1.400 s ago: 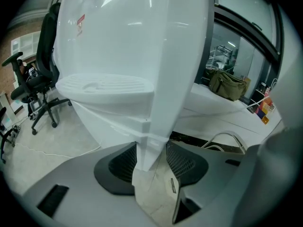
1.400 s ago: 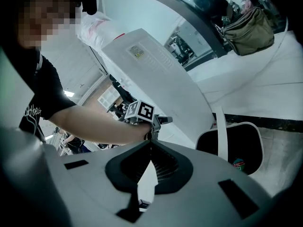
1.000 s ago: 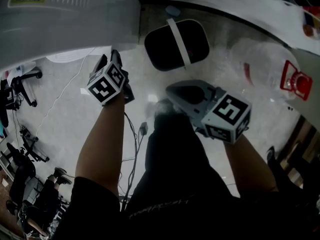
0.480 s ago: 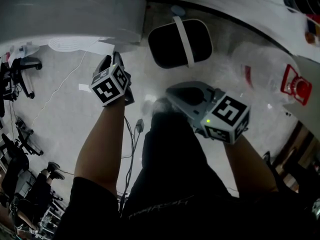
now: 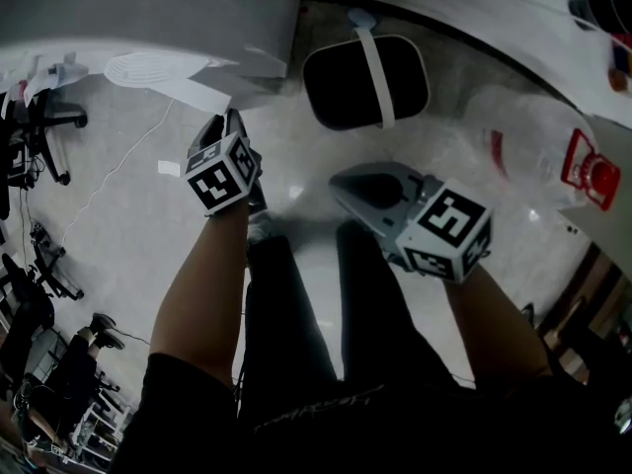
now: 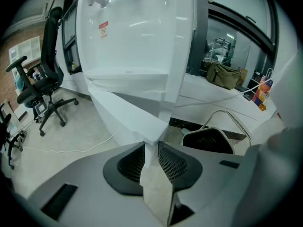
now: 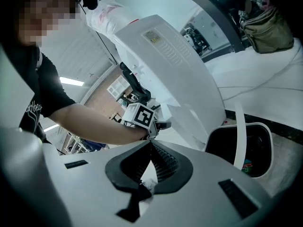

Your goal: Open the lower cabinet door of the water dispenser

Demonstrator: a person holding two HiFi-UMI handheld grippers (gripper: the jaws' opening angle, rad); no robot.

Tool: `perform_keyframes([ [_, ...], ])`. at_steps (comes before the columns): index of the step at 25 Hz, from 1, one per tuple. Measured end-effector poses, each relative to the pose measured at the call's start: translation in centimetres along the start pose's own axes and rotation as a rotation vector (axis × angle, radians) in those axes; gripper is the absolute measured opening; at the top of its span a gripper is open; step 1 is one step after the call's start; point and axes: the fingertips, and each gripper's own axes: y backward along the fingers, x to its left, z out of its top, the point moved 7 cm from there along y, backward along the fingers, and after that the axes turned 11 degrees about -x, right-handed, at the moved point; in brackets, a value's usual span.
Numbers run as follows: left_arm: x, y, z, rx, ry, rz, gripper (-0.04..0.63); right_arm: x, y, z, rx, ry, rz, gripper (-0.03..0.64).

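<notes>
The white dispenser (image 6: 137, 32) stands upright, and its lower door (image 6: 125, 110) is swung out from the base at an angle to the body. The left gripper (image 6: 151, 148) is at the door's free lower corner, in front of the dispenser. Its jaws are closing with only a narrow gap left, and the door's edge fills that gap with both pads against it. The right gripper (image 7: 151, 145) hangs well apart from the dispenser, pointing toward it, with its jaws together at the tips and nothing in them. A black bin (image 5: 336, 92) with a white strap (image 5: 375, 72) sits just beside the dispenser's right side. An office chair (image 6: 45, 84) stands off to the dispenser's left.
</notes>
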Motion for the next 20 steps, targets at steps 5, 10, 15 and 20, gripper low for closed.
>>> perform_keyframes([
  [5, 1.3, 0.9, -0.7, 0.001, 0.006, -0.02, 0.083, 0.8, -0.6, -0.9, 0.013, 0.023, -0.001, 0.015],
  [10, 2.6, 1.7, -1.6, 0.007, -0.025, -0.067, 0.081, 2.4, -2.1, -1.7, 0.02, 0.008, -0.023, 0.014],
  [15, 4.4, 2.5, -2.2, 0.033, -0.074, -0.107, 0.081, 4.5, -3.7, -2.2, 0.046, 0.022, -0.017, 0.014],
  [20, 5.9, 3.3, -2.8, 0.037, -0.147, -0.127, 0.081, 6.1, -4.8, -2.1, 0.039, 0.024, -0.021, 0.014],
])
